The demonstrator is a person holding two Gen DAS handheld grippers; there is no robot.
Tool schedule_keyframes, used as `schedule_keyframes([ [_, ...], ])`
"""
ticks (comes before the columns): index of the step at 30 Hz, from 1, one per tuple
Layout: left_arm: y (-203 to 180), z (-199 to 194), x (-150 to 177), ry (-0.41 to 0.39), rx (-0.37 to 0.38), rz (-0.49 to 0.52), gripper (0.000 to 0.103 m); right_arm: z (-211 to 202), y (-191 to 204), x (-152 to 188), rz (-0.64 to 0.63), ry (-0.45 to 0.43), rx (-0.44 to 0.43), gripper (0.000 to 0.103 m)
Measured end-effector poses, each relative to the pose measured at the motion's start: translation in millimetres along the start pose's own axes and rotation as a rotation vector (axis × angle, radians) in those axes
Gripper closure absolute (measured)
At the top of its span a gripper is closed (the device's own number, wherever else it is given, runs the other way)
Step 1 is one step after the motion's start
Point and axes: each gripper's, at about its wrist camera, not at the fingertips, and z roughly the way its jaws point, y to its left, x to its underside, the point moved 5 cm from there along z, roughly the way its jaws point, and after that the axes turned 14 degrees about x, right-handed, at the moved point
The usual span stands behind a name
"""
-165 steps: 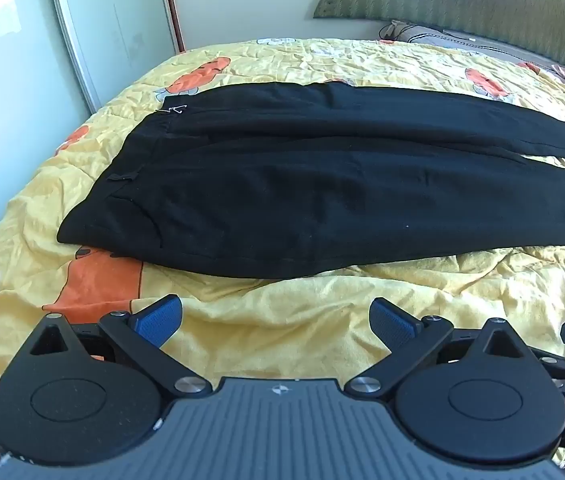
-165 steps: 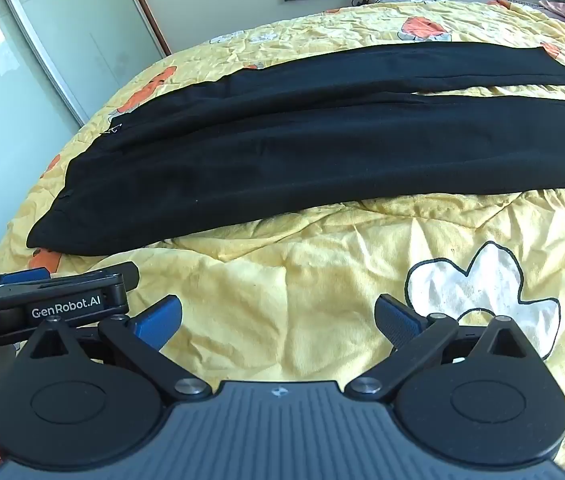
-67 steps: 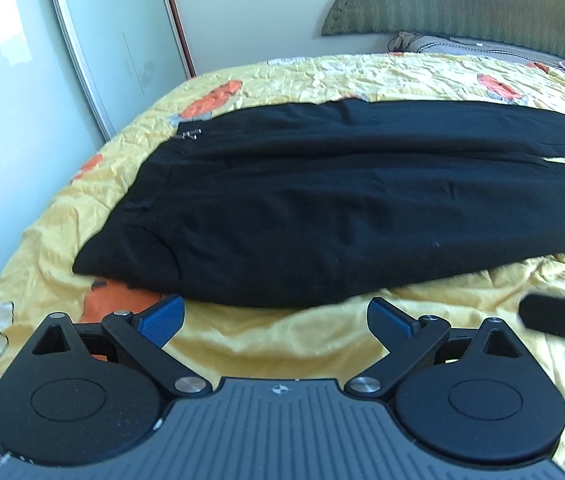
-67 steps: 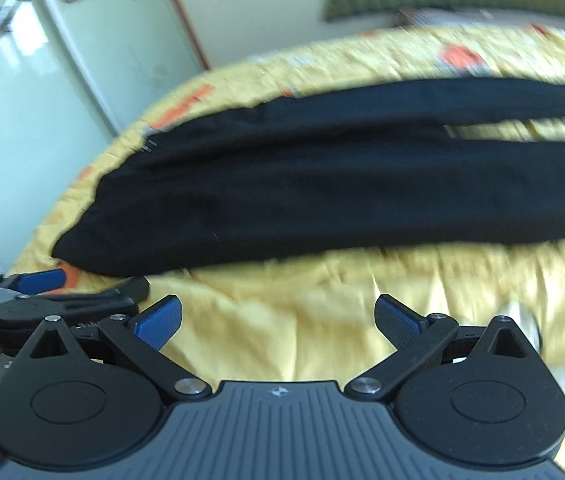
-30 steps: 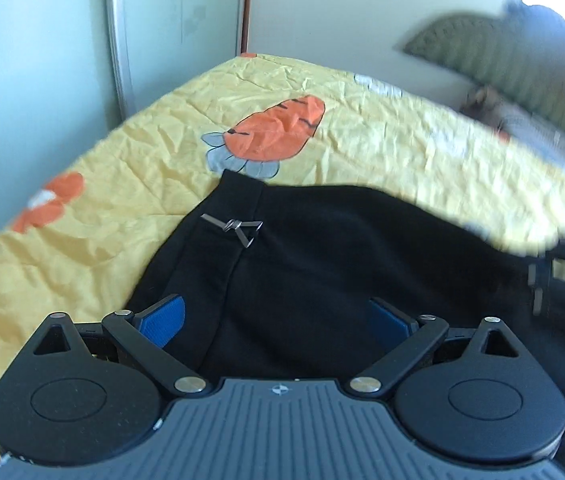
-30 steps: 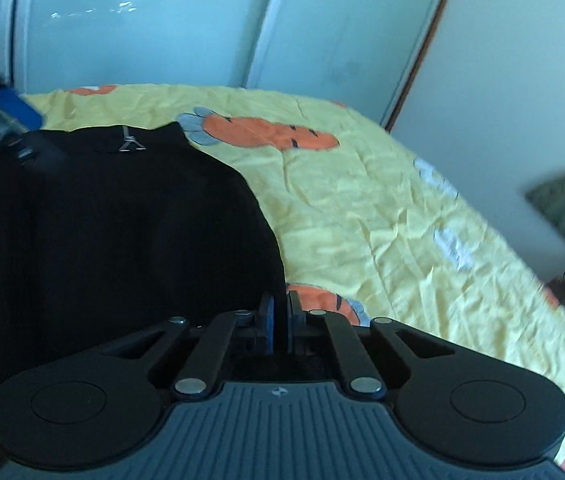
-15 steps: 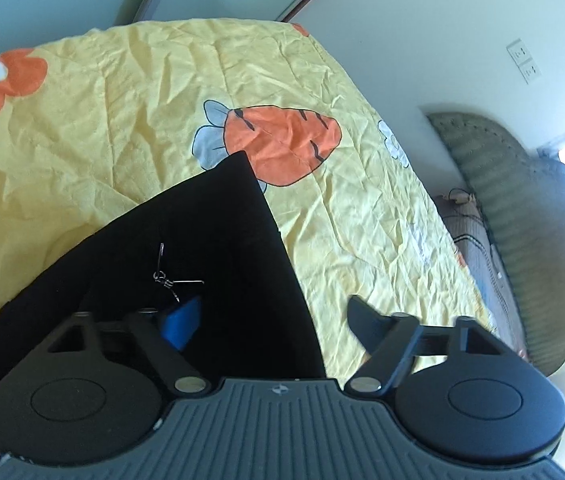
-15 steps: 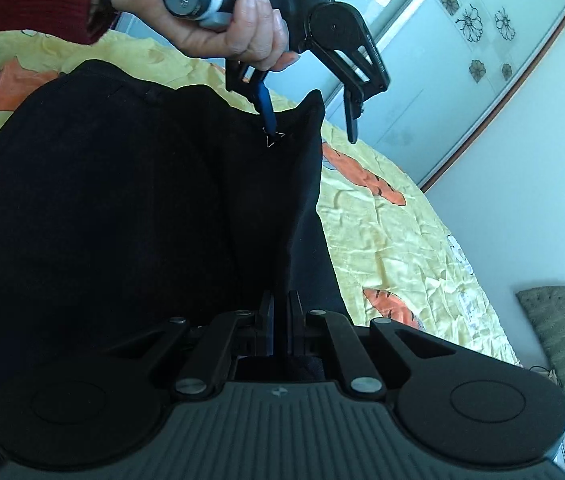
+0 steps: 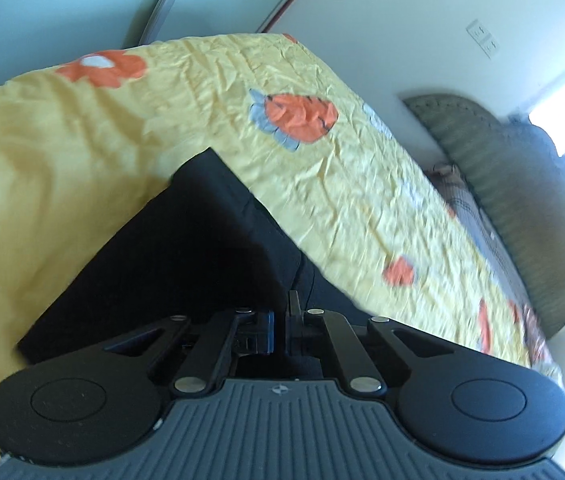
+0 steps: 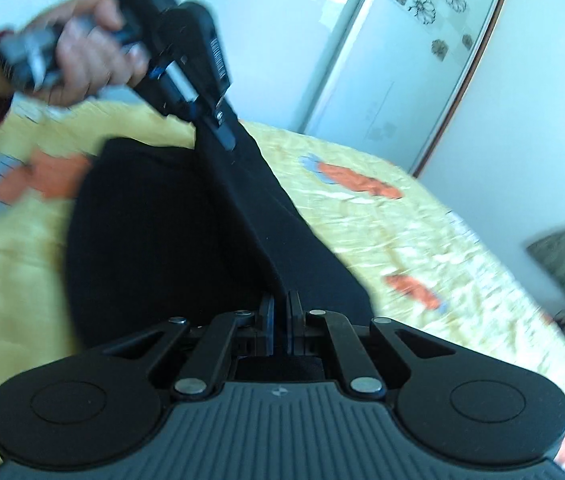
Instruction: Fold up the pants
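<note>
The black pants (image 9: 186, 248) lie on the yellow bedspread (image 9: 82, 128), waist end lifted. My left gripper (image 9: 280, 326) is shut on the pants' edge; it also shows in the right wrist view (image 10: 224, 136), held by a hand, pinching the raised waist corner. My right gripper (image 10: 280, 326) is shut on the pants (image 10: 154, 232) further along the same edge, and the cloth stretches taut between the two grippers. Both views are blurred by motion.
The bedspread (image 10: 382, 240) has orange carrot and flower prints. A grey-green headboard (image 9: 522, 184) and pillow are at the far right. Sliding wardrobe doors (image 10: 382, 60) and a white wall stand beyond the bed's edge.
My left gripper has shut on the waist corner, which it straddled open half a second ago. Both grippers have lifted the pants' edge off the bed and are moving.
</note>
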Motion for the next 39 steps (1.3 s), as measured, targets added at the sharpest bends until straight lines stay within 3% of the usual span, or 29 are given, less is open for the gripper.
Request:
schedule_keyframes([
  [5, 23, -22, 39, 0.029, -0.082, 0.065, 0.098, -29, 40, 9, 0.031, 0.046, -0.101, 0.098],
  [8, 32, -28, 47, 0.031, -0.081, 0.051, 0.098, -33, 53, 19, 0.048, 0.075, -0.097, 0.098],
  [15, 24, -34, 58, 0.040, -0.126, 0.150, 0.097, -37, 61, 28, 0.084, 0.102, -0.103, 0.098],
  [17, 30, -29, 59, 0.052, -0.135, 0.135, 0.096, -35, 59, 34, 0.124, 0.107, -0.101, 0.097],
  [18, 31, -30, 59, 0.046, -0.142, 0.126, 0.084, -34, 57, 36, 0.158, 0.106, -0.103, 0.096],
  [20, 28, -37, 58, 0.037, -0.165, 0.134, 0.078, -35, 53, 36, 0.214, 0.116, -0.105, 0.095],
  [21, 25, -42, 57, 0.034, -0.173, 0.145, 0.069, -38, 51, 36, 0.232, 0.122, -0.109, 0.093],
  [24, 14, -61, 55, -0.009, -0.275, 0.214, 0.070, -59, 37, 35, 0.283, 0.092, -0.125, 0.086],
  [28, -20, -73, 59, -0.082, -0.373, 0.380, 0.069, -66, 2, 53, 0.459, 0.119, -0.037, 0.085],
  [31, -60, -53, 74, -0.029, -0.272, 0.515, 0.065, -60, -7, 83, 0.549, 0.264, -0.035, 0.085],
  [33, -86, -32, 91, 0.032, -0.181, 0.595, 0.064, -78, -17, 92, 0.588, 0.236, -0.032, 0.085],
  [34, -98, -20, 102, 0.071, -0.132, 0.637, 0.064, -88, -28, 96, 0.618, 0.223, 0.015, 0.085],
  [37, -134, 13, 143, 0.203, 0.032, 0.762, 0.063, -125, -81, 126, 0.746, 0.215, 0.282, 0.084],
  [39, -157, 30, 173, 0.278, 0.144, 0.831, 0.061, -149, -122, 164, 0.838, 0.261, 0.496, 0.084],
])
